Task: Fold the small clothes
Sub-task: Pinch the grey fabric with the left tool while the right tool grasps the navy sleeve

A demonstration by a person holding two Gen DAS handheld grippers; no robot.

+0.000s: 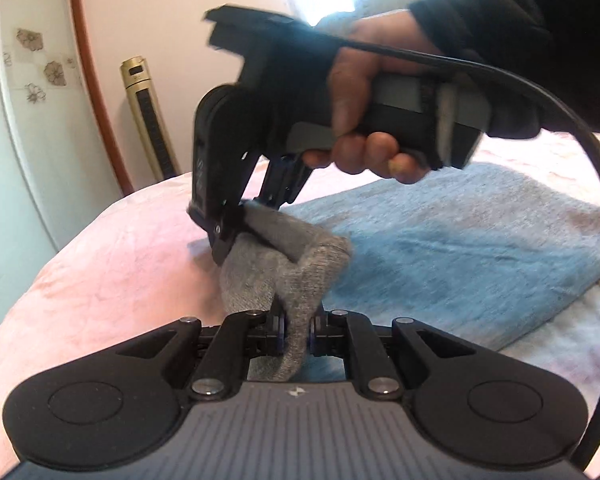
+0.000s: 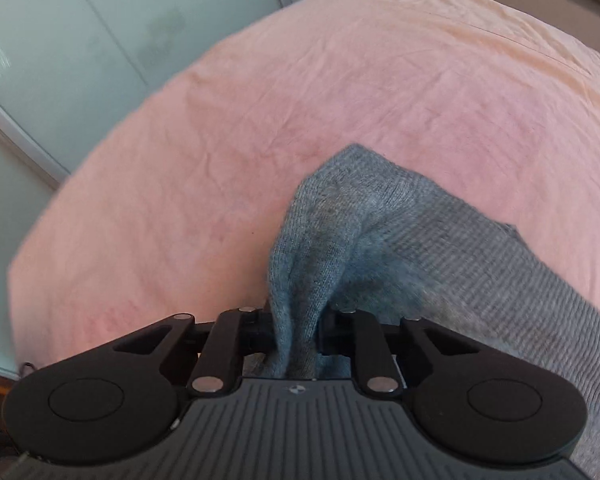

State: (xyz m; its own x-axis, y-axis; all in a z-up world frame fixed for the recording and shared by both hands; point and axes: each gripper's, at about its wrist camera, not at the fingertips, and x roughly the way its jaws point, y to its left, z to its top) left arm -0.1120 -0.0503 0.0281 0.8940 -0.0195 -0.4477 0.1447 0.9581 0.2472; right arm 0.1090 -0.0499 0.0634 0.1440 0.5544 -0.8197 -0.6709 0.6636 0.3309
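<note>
A small grey knitted sock (image 1: 284,276) hangs bunched between both grippers above the pink bed. In the left wrist view my left gripper (image 1: 298,336) is shut on one end of it, the fabric pinched between the pads. The right gripper (image 1: 239,222), held by a hand in a black sleeve, comes down from above and clamps the sock's far end. In the right wrist view my right gripper (image 2: 296,336) is shut on a fold of the grey sock (image 2: 360,208), and the rest of it trails off to the lower right.
A folded blue towel (image 1: 460,248) lies on the pink bedsheet (image 1: 100,280) to the right of the sock. A black cable (image 1: 588,168) loops from the right gripper. A gold tower fan (image 1: 148,116) and pale wardrobe doors (image 2: 60,60) stand beyond the bed's edge.
</note>
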